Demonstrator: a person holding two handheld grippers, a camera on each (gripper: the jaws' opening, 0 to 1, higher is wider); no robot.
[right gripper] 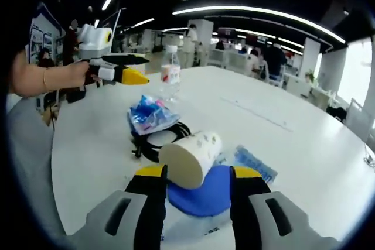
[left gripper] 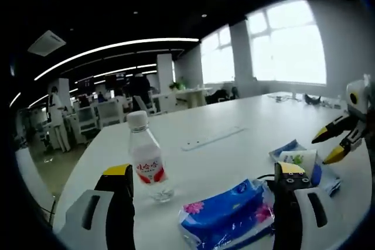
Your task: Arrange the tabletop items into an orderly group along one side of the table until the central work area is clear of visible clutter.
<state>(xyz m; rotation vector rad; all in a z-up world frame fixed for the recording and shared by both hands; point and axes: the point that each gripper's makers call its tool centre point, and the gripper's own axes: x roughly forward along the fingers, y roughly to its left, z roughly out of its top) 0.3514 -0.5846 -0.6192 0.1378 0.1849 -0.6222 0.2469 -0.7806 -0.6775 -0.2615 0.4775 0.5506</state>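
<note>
A clear water bottle with a red label and white cap stands on the white table, just beyond my left gripper, which is open. A blue tissue pack lies between its jaws. My right gripper is open too. Just ahead of its jaws a white paper cup lies on its side, over a blue round pad. A hand holds the left gripper in the air near the bottle. The right gripper hovers at the table's right.
A black cable coils beside the tissue pack. A blue sachet lies right of the cup. A white power strip sits mid-table. Chairs, desks and people stand in the office beyond the table's far edge.
</note>
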